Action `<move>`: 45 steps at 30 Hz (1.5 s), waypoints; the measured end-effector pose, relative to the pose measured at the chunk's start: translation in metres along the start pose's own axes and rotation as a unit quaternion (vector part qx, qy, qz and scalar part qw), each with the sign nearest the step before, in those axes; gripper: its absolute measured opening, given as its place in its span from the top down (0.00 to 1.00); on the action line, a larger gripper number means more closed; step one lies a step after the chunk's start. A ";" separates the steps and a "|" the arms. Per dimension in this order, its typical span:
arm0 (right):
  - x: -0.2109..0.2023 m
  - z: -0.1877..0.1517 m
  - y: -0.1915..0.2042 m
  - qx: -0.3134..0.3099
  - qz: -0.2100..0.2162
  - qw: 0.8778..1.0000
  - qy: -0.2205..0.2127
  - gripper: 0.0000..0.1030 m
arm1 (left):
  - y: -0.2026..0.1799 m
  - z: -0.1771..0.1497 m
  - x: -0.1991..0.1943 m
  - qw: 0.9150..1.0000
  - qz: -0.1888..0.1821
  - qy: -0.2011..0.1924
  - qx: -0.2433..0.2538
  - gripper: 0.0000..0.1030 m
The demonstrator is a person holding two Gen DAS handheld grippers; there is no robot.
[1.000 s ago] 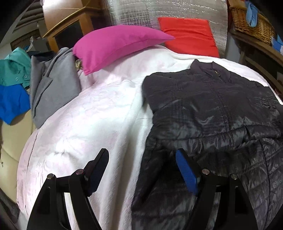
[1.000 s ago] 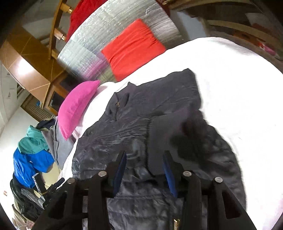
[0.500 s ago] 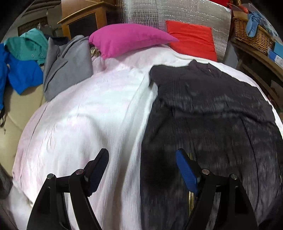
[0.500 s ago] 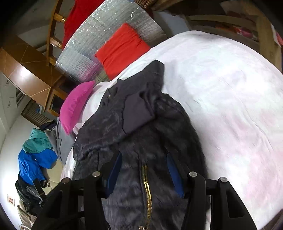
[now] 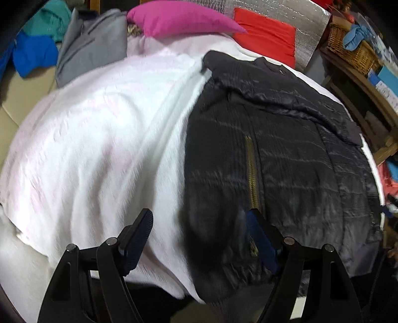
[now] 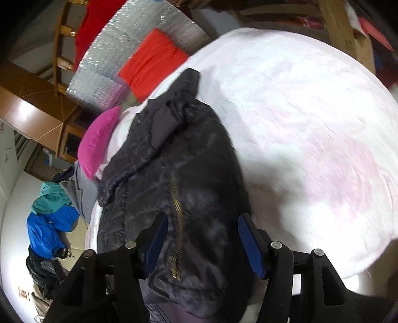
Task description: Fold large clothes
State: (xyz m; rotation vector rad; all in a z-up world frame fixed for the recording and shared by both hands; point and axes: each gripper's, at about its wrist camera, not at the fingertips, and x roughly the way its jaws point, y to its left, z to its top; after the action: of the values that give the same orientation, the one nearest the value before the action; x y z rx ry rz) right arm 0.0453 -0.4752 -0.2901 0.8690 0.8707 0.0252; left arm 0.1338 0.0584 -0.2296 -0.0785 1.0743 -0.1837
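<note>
Lying flat on the white bedspread (image 5: 94, 139) is a dark quilted jacket (image 5: 293, 159), front side up, its brass zipper (image 5: 251, 174) running down the middle toward the near edge of the bed. Both sleeves look folded in across the chest, one cuff resting near the jacket's right side in the left wrist view. The hem hangs a little over the near edge of the mattress.

The left gripper (image 5: 199, 238) hovers above the hem with its jaws spread wide; one finger sits over bare bedspread, the other over the jacket beside the zipper's lower end. Nothing is pinched between them. The right gripper (image 6: 202, 238) also hangs over the hem, straddling the zipper (image 6: 177, 208) in its own view, and its jaws are opening, with fabric below them but not gripped by the blue pads (image 6: 250, 246).

At the head of the bed a magenta pillow (image 5: 179, 20) and a red cushion (image 5: 266, 37) lean against a silvery quilted panel (image 5: 306, 17). A grey garment (image 5: 92, 44) lies at the far left corner, with blue and teal clothing (image 5: 34, 52) heaped beyond it. A wicker basket (image 5: 353, 47) sits on a wooden shelf to the right of the bed. Both pictures are somewhat blurred.
</note>
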 end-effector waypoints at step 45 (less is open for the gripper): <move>0.032 -0.023 0.039 -0.065 0.073 0.994 0.053 0.83 | -0.001 0.000 -0.008 0.987 -0.158 0.015 0.004 0.93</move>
State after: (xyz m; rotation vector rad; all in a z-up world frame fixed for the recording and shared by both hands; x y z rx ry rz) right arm 0.0637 -0.4230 -0.2926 0.8135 0.8934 0.2537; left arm 0.1302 0.0584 -0.2228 -0.2400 1.0876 -0.4766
